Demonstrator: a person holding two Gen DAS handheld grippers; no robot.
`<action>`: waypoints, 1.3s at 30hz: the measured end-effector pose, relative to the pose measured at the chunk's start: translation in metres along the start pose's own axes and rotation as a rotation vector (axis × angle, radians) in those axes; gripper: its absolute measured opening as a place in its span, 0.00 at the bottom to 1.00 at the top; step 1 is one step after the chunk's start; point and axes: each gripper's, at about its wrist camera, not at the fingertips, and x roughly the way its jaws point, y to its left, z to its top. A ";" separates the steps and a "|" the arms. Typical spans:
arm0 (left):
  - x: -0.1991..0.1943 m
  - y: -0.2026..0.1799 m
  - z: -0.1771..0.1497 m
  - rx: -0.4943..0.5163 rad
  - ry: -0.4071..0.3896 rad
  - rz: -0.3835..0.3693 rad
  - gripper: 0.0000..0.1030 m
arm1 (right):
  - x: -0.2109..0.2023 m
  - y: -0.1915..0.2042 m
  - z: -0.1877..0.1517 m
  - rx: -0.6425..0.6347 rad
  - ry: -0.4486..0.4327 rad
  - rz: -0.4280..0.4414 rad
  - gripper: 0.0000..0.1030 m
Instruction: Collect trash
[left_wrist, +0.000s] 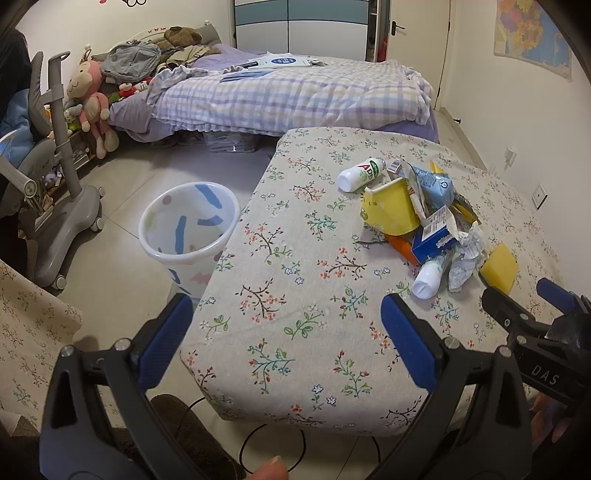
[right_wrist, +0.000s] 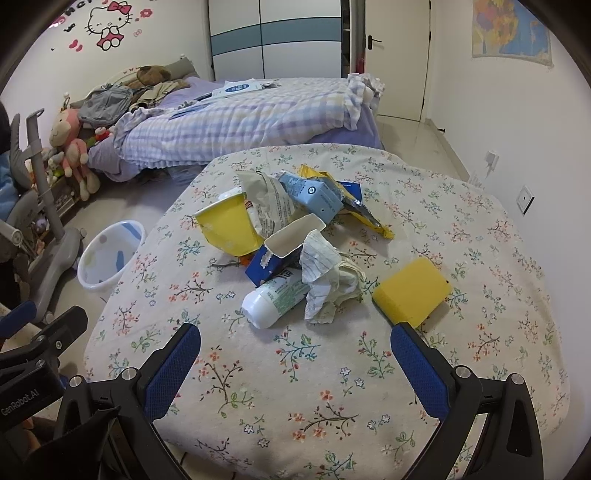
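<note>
A heap of trash lies on the floral-covered table: a yellow cup, a white bottle, crumpled paper, a blue carton, a light-blue pouch and a yellow sponge. A second white bottle lies apart at the far side. The white bin stands on the floor left of the table. My left gripper is open over the table's near left corner, holding nothing. My right gripper is open just short of the bottle and paper.
A bed with a checked quilt fills the back of the room. A grey wheeled chair base stands left of the bin. Plush toys lean at the bed's head. A cable loops on the floor under the table's near edge.
</note>
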 end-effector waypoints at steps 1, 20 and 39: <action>0.000 0.000 0.000 0.000 0.000 -0.001 0.98 | 0.000 0.000 0.000 0.002 0.000 0.001 1.00; 0.000 0.002 0.002 -0.005 -0.002 -0.001 0.98 | -0.002 0.000 0.002 0.013 0.001 0.015 1.00; 0.000 0.004 0.003 -0.006 -0.005 -0.001 0.98 | -0.001 0.002 0.001 0.015 0.003 0.020 1.00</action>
